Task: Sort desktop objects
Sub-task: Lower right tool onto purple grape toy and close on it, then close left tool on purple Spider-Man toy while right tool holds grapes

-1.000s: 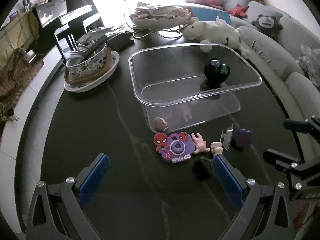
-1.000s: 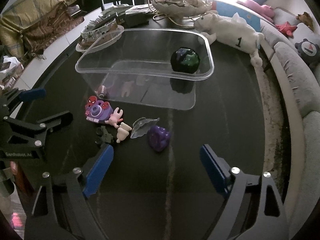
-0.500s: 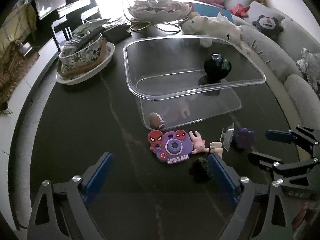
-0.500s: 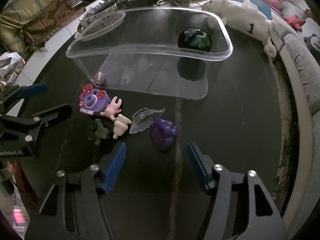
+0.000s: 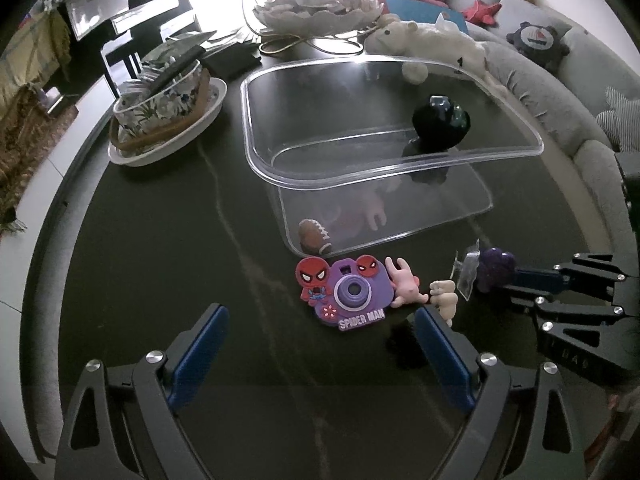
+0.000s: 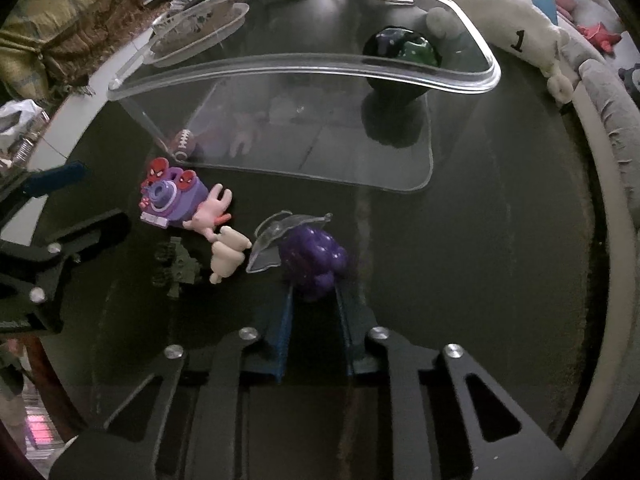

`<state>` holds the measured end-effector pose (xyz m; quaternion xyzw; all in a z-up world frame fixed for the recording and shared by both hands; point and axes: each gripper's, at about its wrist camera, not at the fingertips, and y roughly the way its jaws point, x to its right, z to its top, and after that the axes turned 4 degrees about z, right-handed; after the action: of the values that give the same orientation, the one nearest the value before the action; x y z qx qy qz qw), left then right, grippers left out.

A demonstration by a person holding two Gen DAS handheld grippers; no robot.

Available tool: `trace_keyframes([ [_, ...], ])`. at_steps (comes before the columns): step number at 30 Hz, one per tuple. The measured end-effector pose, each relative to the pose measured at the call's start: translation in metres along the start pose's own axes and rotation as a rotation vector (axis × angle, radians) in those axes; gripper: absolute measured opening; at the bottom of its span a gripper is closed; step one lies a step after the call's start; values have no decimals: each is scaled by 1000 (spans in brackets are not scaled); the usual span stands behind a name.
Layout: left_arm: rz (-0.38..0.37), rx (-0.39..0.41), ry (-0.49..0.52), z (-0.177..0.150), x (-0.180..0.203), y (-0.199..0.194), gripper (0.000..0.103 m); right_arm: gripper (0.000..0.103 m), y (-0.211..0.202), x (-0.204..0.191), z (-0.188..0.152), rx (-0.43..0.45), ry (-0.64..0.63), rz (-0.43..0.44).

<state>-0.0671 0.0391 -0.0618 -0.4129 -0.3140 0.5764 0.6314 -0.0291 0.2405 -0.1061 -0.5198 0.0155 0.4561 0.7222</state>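
Observation:
A clear plastic bin (image 5: 256, 152) (image 6: 484, 56) stands on the dark table and holds a dark ball (image 5: 440, 124) (image 6: 400, 50). In front of it lie a small football (image 5: 314, 236), a purple Spider-Man camera toy (image 5: 346, 292) (image 6: 170, 198), a pink bunny (image 5: 404, 286), a beige figure (image 6: 228, 254), a dark green figure (image 6: 178, 266) and a purple grape bunch (image 6: 314, 256) (image 5: 496, 268) with a clear leaf (image 6: 276, 236). My right gripper (image 6: 314, 294) is shut on the near end of the grape bunch. My left gripper (image 5: 320, 344) is open just before the camera toy.
A flowered bowl on a white plate (image 5: 168, 108) stands left of the bin. A shell-shaped dish (image 5: 316, 8) and a white plush animal (image 5: 432, 40) lie behind it. A grey sofa (image 5: 560, 92) curves along the table's right edge.
My right gripper moved forward to the grape bunch and its fingers closed from wide open onto it. My left gripper came slightly closer to the camera toy, still open.

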Motion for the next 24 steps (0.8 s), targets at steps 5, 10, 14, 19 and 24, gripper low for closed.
trace_keyframes([
  [5,4,-4,-1,0,0,2,92,15,0,4,1,10,12,1],
  [10,3,-5,-5,-1,-1,2,92,11,-4,7,-2,24,23,4],
  [14,-1,-7,-11,-2,-2,3,92,11,-13,7,-4,41,25,9],
  [19,6,0,-10,-1,0,5,92,11,-25,5,-5,51,23,8],
  [24,9,-25,2,2,6,13,80,11,-29,8,-5,52,30,17],
])
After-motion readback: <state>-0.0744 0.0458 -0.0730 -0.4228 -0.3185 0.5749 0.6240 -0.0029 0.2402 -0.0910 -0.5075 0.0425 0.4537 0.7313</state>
